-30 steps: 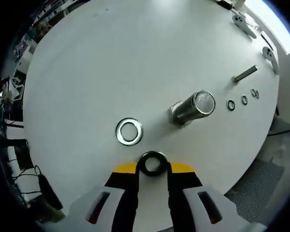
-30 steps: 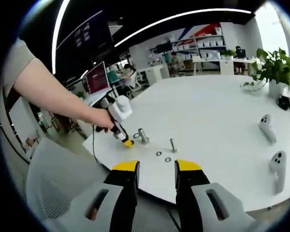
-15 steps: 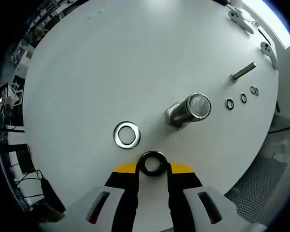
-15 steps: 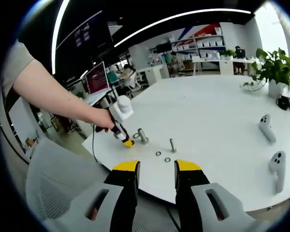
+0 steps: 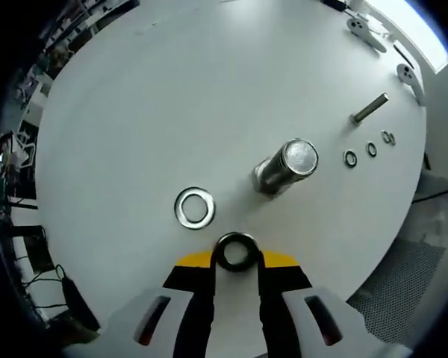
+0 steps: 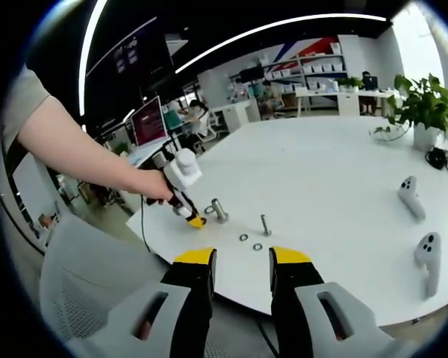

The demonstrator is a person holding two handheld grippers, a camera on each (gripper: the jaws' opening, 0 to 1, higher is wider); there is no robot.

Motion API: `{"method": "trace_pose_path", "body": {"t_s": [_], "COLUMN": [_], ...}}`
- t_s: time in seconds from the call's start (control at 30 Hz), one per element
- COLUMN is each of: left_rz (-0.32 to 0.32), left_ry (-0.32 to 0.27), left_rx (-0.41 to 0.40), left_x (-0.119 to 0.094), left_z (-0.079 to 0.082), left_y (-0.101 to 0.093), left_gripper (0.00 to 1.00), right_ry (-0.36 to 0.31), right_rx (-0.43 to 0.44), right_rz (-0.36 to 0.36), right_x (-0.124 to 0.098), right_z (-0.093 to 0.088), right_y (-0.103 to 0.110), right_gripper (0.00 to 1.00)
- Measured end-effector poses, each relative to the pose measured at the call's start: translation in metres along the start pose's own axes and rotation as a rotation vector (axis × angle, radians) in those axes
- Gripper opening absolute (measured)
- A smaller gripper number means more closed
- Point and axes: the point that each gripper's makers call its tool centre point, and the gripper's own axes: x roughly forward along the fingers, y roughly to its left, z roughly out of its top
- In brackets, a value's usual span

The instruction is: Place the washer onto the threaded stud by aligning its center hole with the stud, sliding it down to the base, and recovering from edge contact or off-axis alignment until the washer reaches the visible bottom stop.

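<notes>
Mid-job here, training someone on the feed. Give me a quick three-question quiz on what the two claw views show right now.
1. True or false: the dark washer held in the left claw is already seated on the threaded stud.
2. In the left gripper view, what lies flat on the white table between the left claw and the stud?
A. a silver washer
B. a nut driver
C. a spring
3. Fill in: the right claw is ____ and holds nothing.

Key:
1. False. The dark washer sits between the claw tips, apart from the stud.
2. A.
3. open
</notes>
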Motion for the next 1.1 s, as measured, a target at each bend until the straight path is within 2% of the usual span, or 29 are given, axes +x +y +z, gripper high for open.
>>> {"method": "trace_pose_path", "body": {"t_s": [0.23, 0.33, 0.53, 0.67, 1.1], "left_rz": [0.008, -0.006, -0.013, -0.03, -0.039], "left_ry": [0.005, -0.009, -0.031, -0.052, -0.122], "left_rx": [0.031, 0.029, 0.075, 0.086, 0.203], "left_x": [-0.007, -0.013, -0.023, -0.032, -0.068], "left_z": [-0.01, -0.007, 0.001, 0.01, 0.048], "left_y": [0.002, 0.002, 0.002, 0.0, -0.007], "left_gripper": [0.19, 0.19, 0.19, 0.19, 0.19], "right_ry": [-0.001, 0.0, 0.006, 0.007, 0.014], "right_rx": [0.0, 0.0, -0.003, -0.004, -0.006], "right_rz": [0.001, 0.001, 0.003, 0.005, 0.005], "right_x": [0.0, 0.0, 0.001, 0.001, 0.001], "right_z": [0.001, 0.001, 0.0, 0.0, -0.001], "right_y": [0.0, 0.0, 0.001, 0.001, 0.001], "right_gripper": [0.31, 0.3, 0.3, 0.3, 0.3]}}
